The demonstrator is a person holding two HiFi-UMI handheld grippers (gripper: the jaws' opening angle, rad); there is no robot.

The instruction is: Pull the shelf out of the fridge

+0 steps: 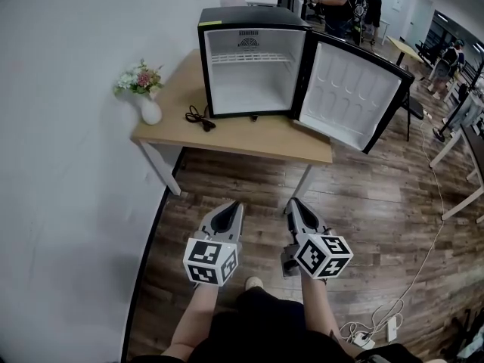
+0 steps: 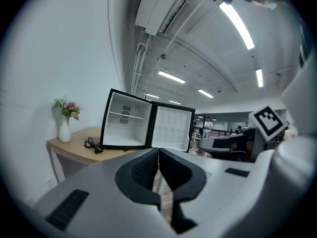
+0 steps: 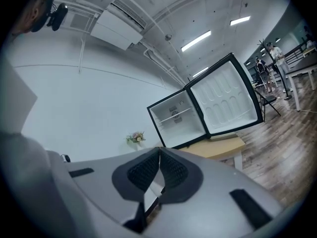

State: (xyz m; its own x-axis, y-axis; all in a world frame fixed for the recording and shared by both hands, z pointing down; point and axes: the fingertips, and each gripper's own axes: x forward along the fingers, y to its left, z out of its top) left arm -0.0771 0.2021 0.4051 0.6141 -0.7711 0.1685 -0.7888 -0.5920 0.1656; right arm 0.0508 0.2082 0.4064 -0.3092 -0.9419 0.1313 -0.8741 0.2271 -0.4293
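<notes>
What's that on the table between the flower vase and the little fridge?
A coiled black cord lies on the table between the vase and the fridge. The head view shows it most clearly.

txt: none legible | fridge [image 1: 253, 66] top sticker [image 1: 212, 23]: too small/blurry to read

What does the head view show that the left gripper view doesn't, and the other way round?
Only the head view shows the person's forearms and the white power strip with its cables on the wooden floor. Only the left gripper view shows the long ceiling lights and the white air-conditioning unit up high. Both show the open black mini fridge with its white wire shelf inside, the white vase of flowers and the light wooden table.
</notes>
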